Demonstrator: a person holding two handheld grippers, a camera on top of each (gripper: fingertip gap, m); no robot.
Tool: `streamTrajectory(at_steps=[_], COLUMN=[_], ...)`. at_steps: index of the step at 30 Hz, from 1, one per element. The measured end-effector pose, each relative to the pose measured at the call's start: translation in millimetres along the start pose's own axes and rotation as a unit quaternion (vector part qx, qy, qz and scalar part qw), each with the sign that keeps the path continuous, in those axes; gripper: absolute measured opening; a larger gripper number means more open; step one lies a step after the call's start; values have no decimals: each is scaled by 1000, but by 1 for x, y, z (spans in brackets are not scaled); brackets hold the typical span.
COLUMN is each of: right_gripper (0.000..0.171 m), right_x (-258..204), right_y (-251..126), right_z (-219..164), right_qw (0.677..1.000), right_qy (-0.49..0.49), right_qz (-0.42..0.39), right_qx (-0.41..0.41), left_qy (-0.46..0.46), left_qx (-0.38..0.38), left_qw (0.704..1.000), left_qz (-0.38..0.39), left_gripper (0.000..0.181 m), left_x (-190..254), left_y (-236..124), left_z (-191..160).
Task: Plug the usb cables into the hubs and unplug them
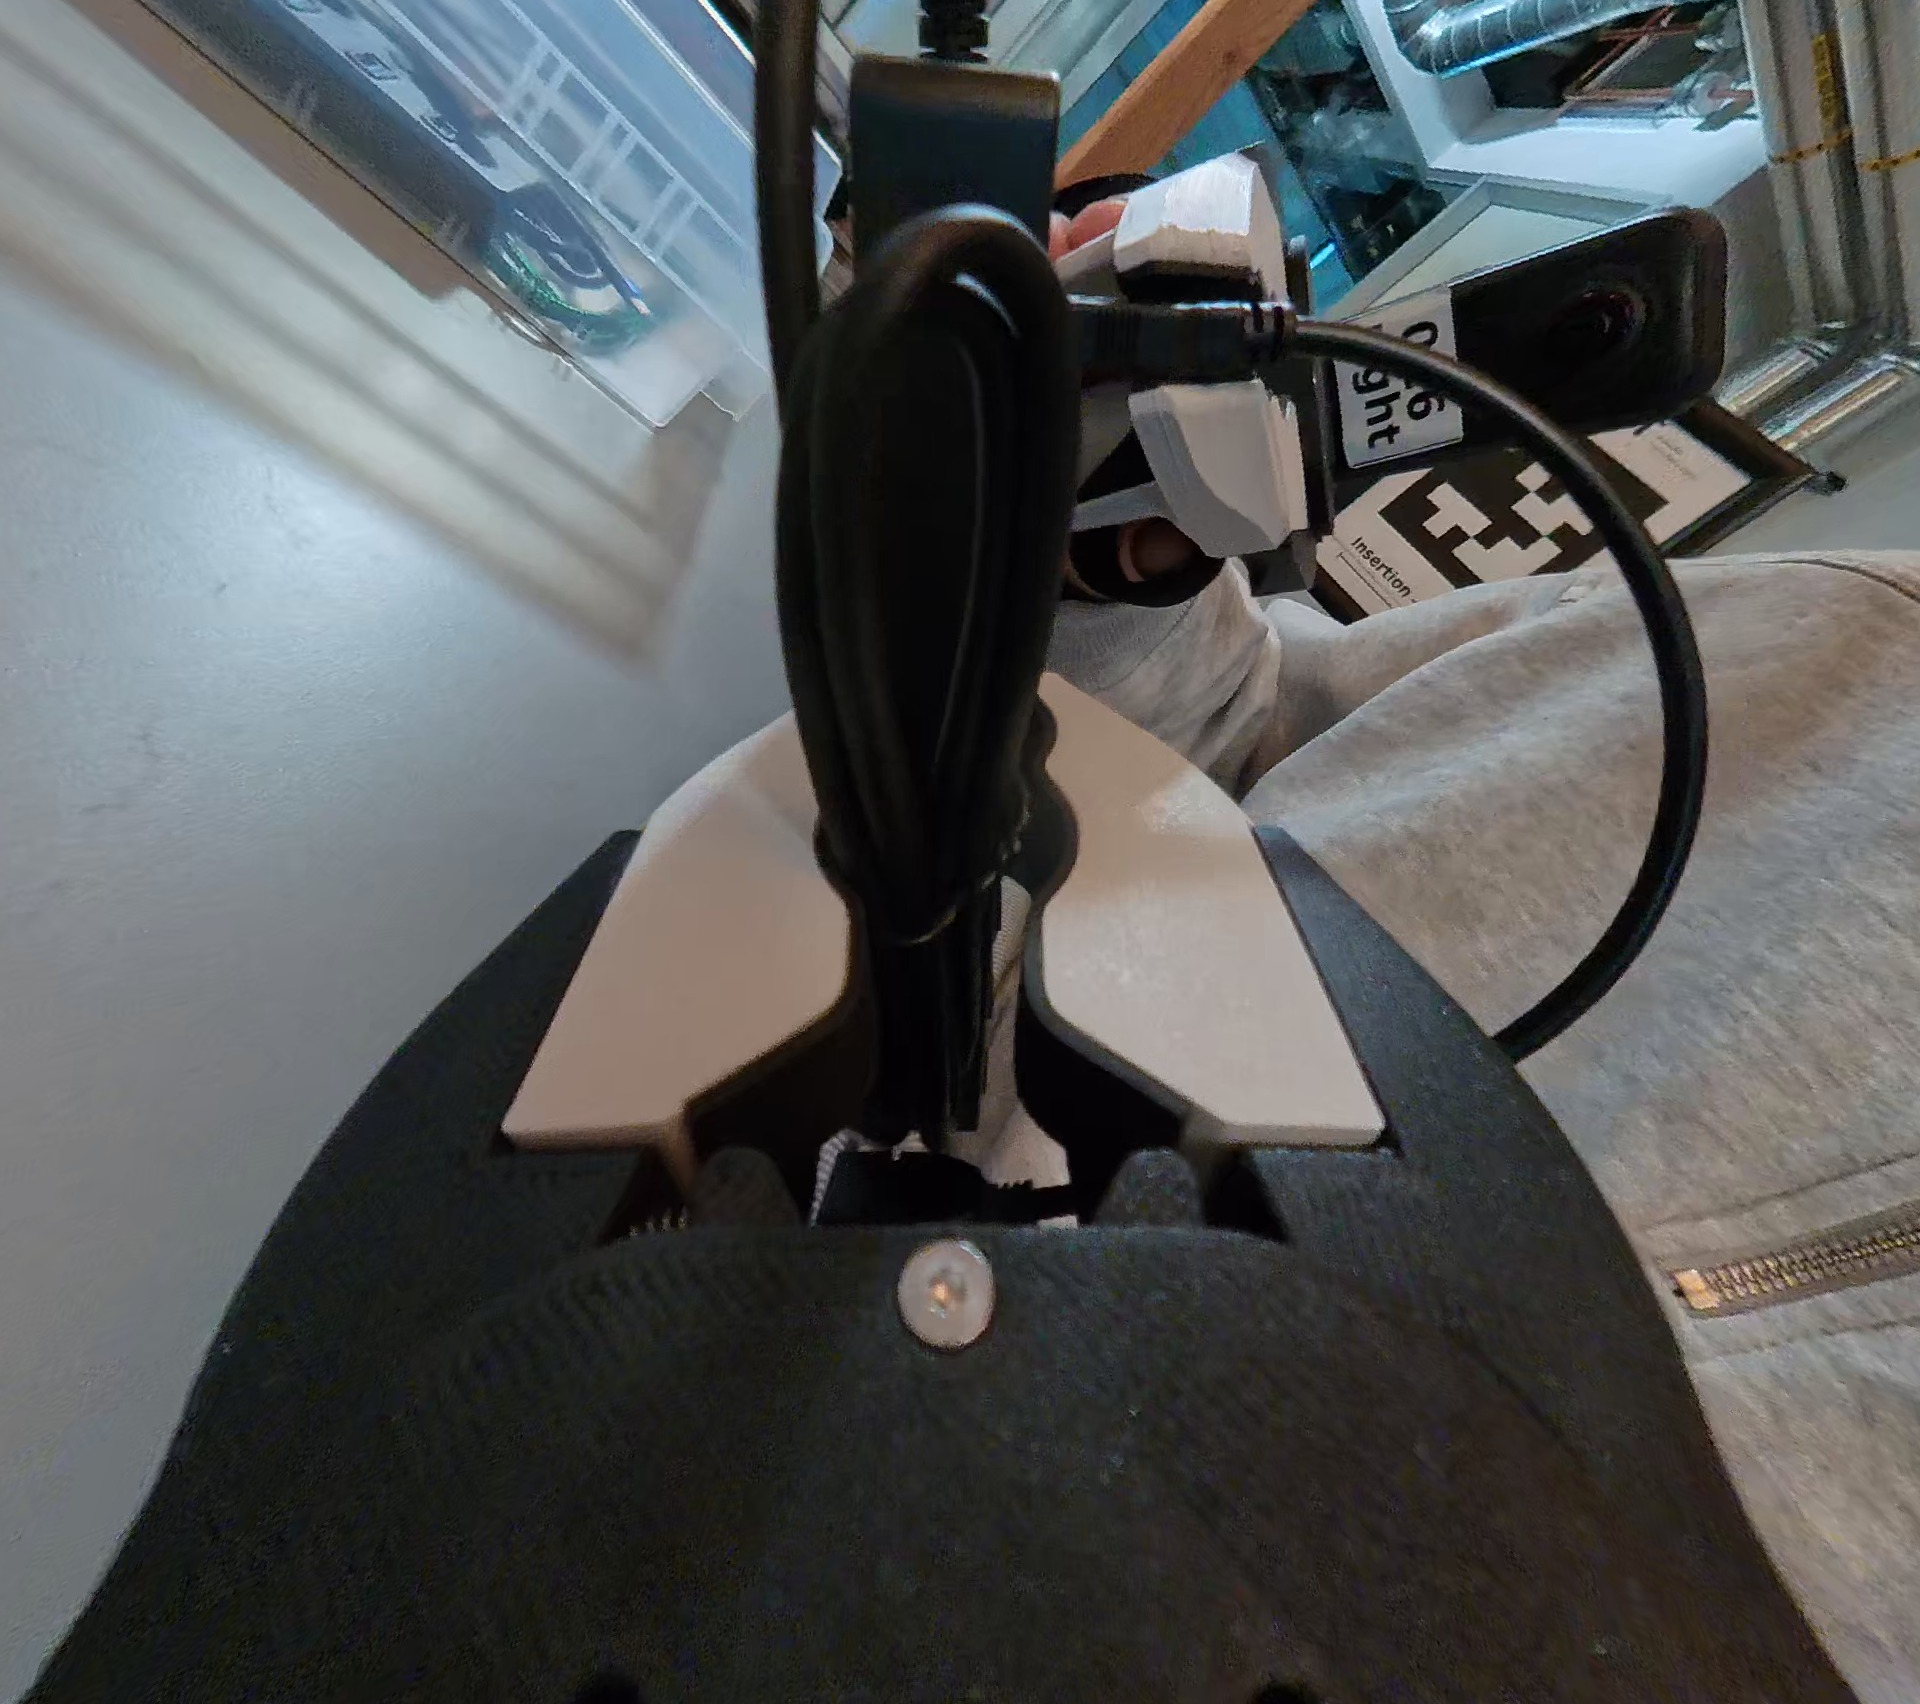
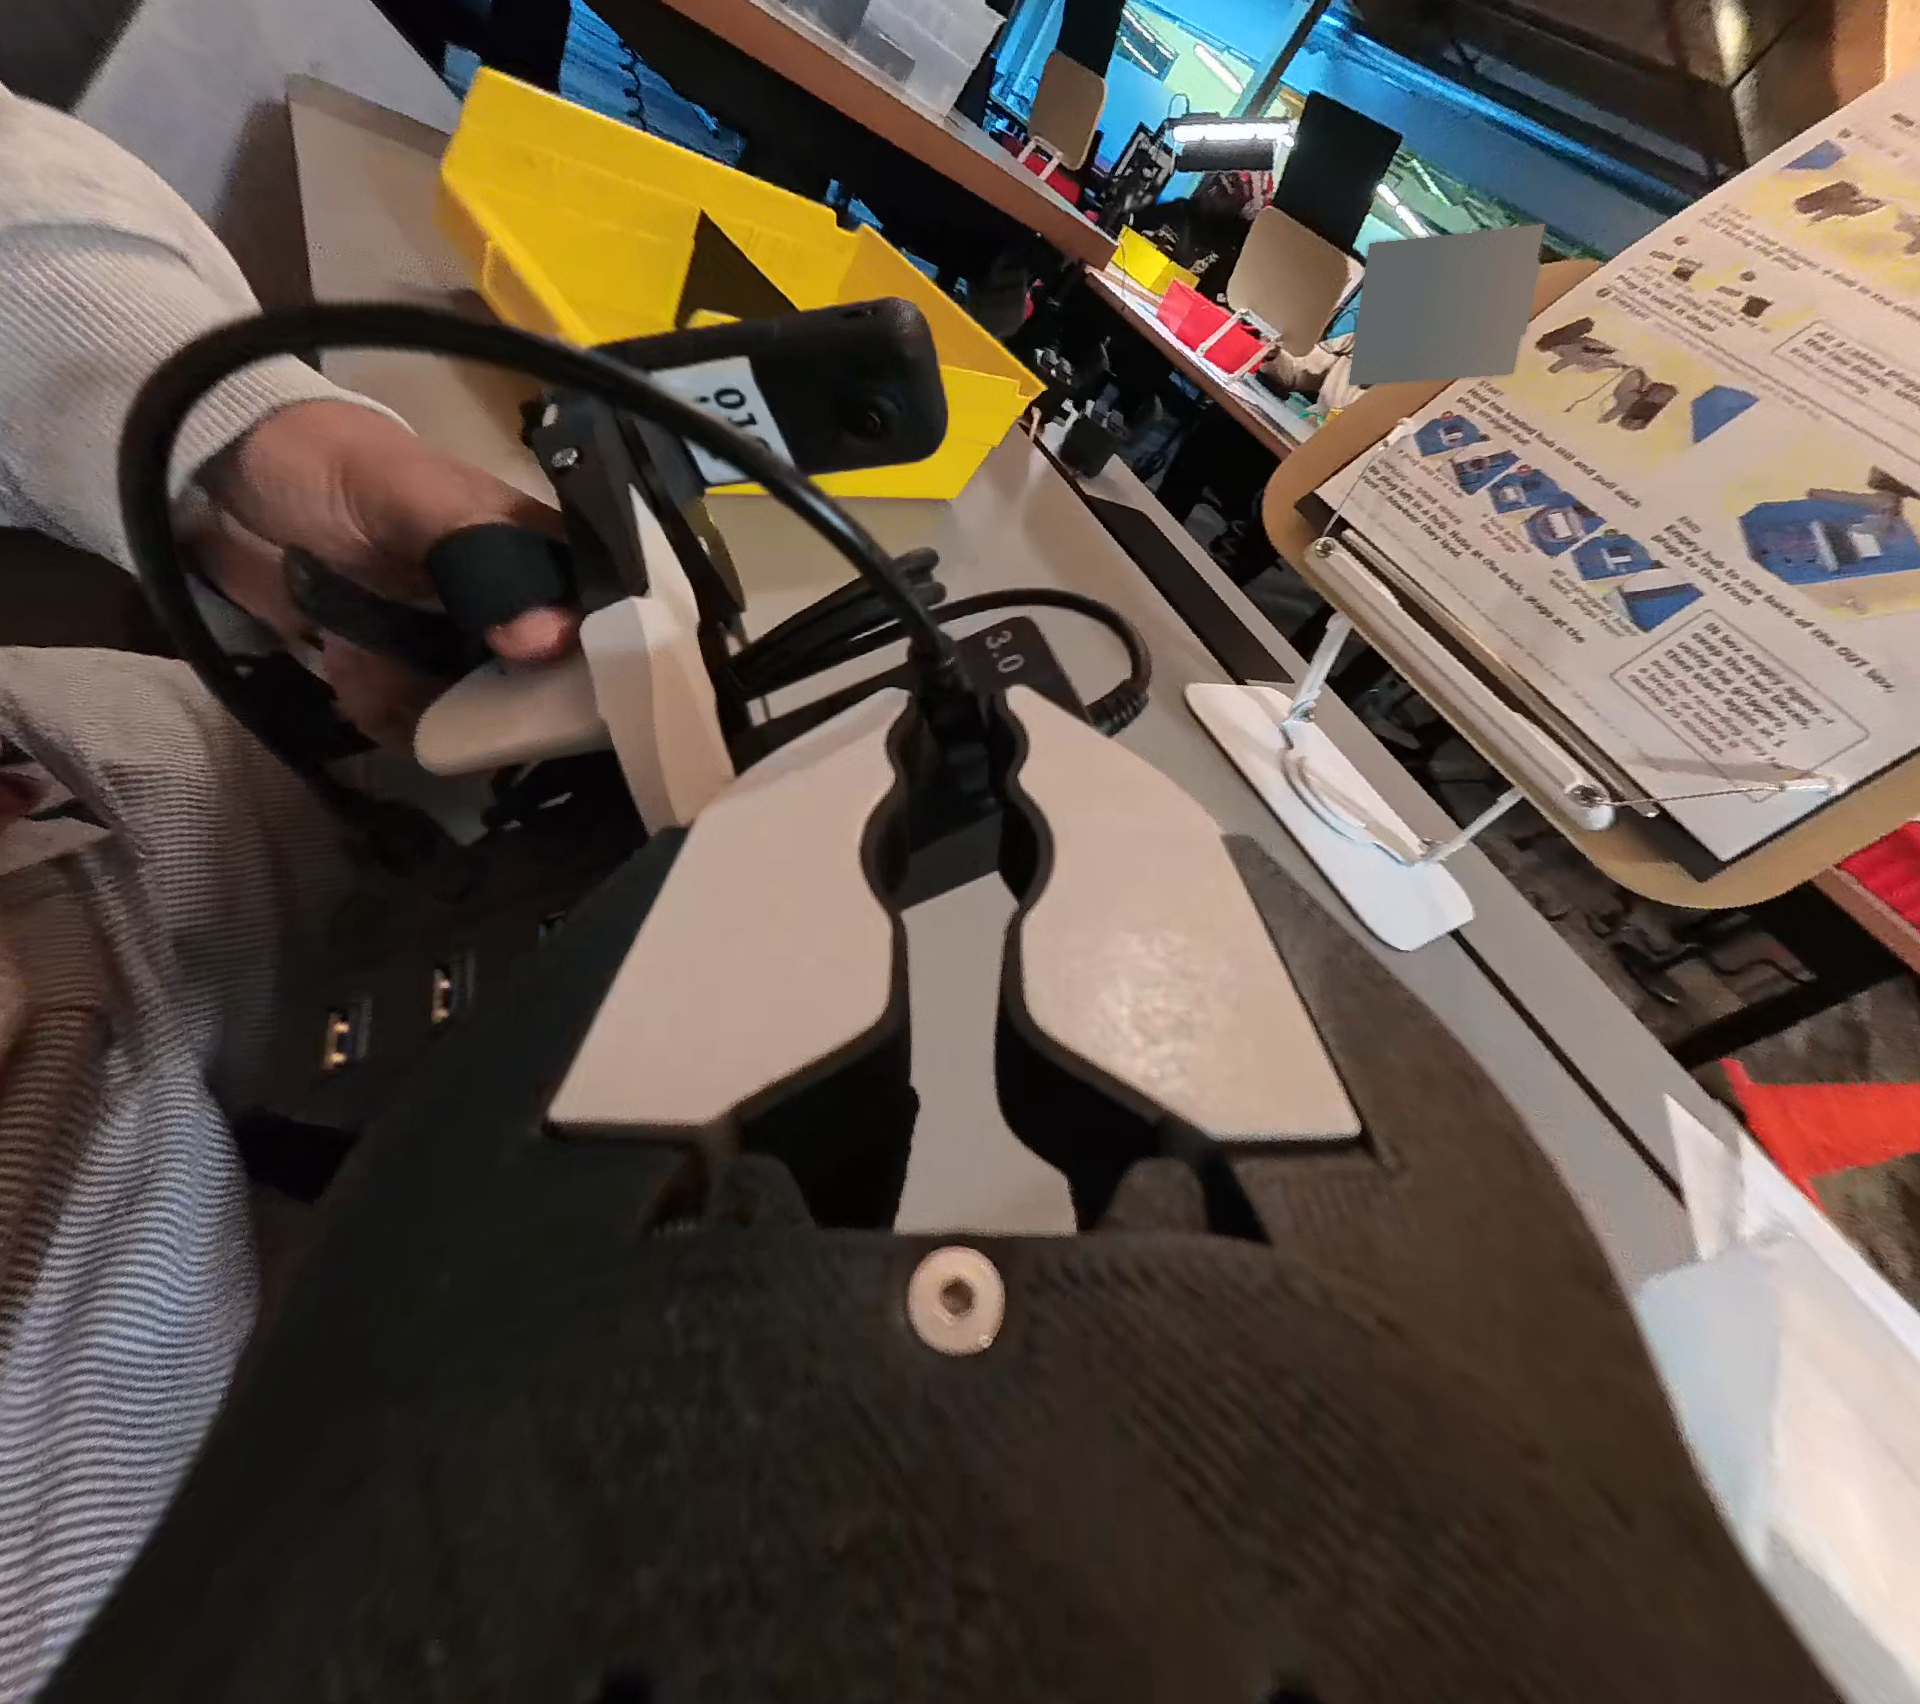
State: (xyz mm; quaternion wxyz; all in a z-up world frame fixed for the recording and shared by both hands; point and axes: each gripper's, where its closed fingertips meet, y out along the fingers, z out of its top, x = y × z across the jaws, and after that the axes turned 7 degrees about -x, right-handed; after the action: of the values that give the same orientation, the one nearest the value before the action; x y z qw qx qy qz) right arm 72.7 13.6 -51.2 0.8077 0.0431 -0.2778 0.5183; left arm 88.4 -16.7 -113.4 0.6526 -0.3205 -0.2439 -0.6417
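My left gripper (image 1: 935, 781) is shut on a black USB hub (image 1: 951, 137) and the tied bundle of its own cable (image 1: 914, 563), holding them upright in the air. My right gripper (image 2: 956, 719) is shut on a black USB plug (image 2: 951, 761) whose cable (image 2: 416, 335) loops up and to the left. The plug's tip meets the hub (image 2: 1013, 662). In the left wrist view the right gripper (image 1: 1195, 345) presses the plug (image 1: 1174, 340) against the hub's right side. The cable bundle hides how deep it sits. The left gripper (image 2: 623, 698) shows at the left, held by a hand.
A yellow bin (image 2: 623, 220) stands on the grey table (image 2: 1039, 532) behind the grippers. An instruction sheet on a stand (image 2: 1662, 459) is at the right. A black block with open USB ports (image 2: 395, 1010) shows at lower left. The person's grey clothing (image 1: 1558, 823) is close beneath.
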Motion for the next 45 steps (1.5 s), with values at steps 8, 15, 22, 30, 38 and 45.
streamTrajectory(at_steps=[8, 15, 22, 30, 38, 45], right_gripper=[13, 12, 12, 10, 9, 9], right_x=[-14, -8, -5, -9, 84, 183], right_y=[4, 4, 0, -16, -74, -139], right_z=[3, 4, 10, 44, 49, -21], right_qw=[1000, 1000, 999, 984, 948, 911], right_qy=[11, 30, 46, 113, 257, 334], right_qz=[29, 8, 4, 68, -8, -217], right_qx=[3, -1, 17, 120, 187, 110], left_qy=[-6, -17, -41, -67, -15, -88], left_qx=[32, 38, 49, 56, 87, 119], left_qw=[999, 999, 998, 995, 995, 989], left_qz=[-8, 30, 30, 53, 45, 2], left_gripper=[28, 28, 29, 28, 29, 28], left_x=[1, -5, 0, -12, 3, -9], left_y=[-5, -7, -5, -5, -20, -26], left_z=[9, 13, 17, 18, 41, 34])
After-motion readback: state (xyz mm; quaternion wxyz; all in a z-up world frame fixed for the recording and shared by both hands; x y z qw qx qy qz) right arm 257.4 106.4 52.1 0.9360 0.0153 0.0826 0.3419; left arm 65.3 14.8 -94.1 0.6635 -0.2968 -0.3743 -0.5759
